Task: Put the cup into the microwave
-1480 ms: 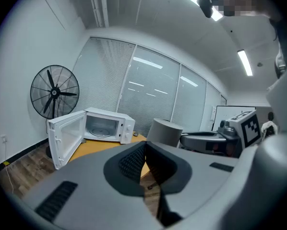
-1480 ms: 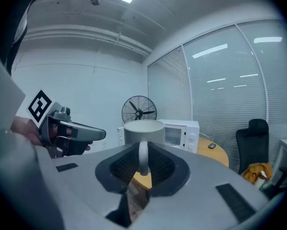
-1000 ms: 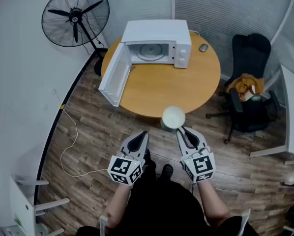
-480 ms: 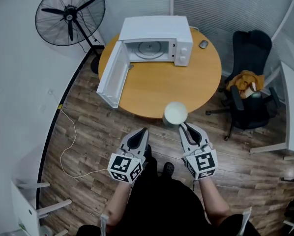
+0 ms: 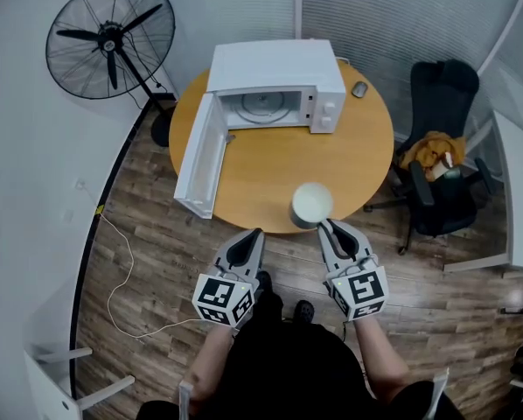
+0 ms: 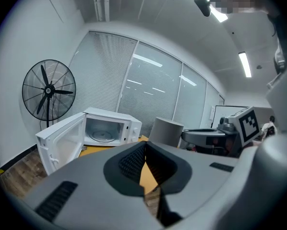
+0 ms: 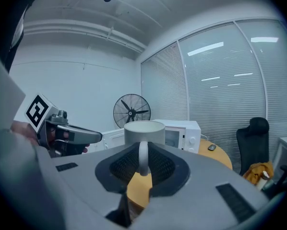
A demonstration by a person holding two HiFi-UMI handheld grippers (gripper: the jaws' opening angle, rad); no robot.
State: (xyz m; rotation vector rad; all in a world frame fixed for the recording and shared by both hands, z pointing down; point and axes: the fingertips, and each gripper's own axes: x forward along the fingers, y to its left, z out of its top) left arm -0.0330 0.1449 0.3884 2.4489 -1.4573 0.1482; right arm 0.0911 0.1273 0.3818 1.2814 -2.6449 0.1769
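Cup (image 5: 312, 205): pale grey mug, upright with its mouth up, carried in the air by its handle. In the head view it hangs over the 6 o'clock edge of the round table, well short of the microwave.
Right gripper (image 5: 327, 227): jaws drawn in narrow on the cup's handle, one pad on each side. The cup's body sits just past the fingertips at 12 o'clock.
Left gripper (image 5: 254, 235): jaws together at the tips, nothing between them. It is at 9 o'clock of the right gripper, side by side with it but apart, and both point to 12 o'clock toward the table.
Microwave (image 5: 277, 70): white, on the 12 o'clock part of the table. Its cavity faces 6 o'clock and the glass turntable shows inside. The control panel with knobs is on its 3 o'clock side.
Door (image 5: 200, 156): swung wide open from the microwave's 9 o'clock side, reaching toward 7 o'clock along the table's rim.
Table (image 5: 279, 169): round, with an orange wood top, on a dark plank floor.
Mouse (image 5: 359, 88): small and dark, on the table at 3 o'clock of the microwave, near the rim.
Fan (image 5: 104, 38): black standing fan at 10 o'clock of the table, beside the wall.
Chair (image 5: 445, 103): black office chair at 3 o'clock of the table, with an orange-yellow cloth (image 5: 428, 151) on the seat.
Cable (image 5: 122, 265): thin and pale, looping over the floor at 8 o'clock of the table.
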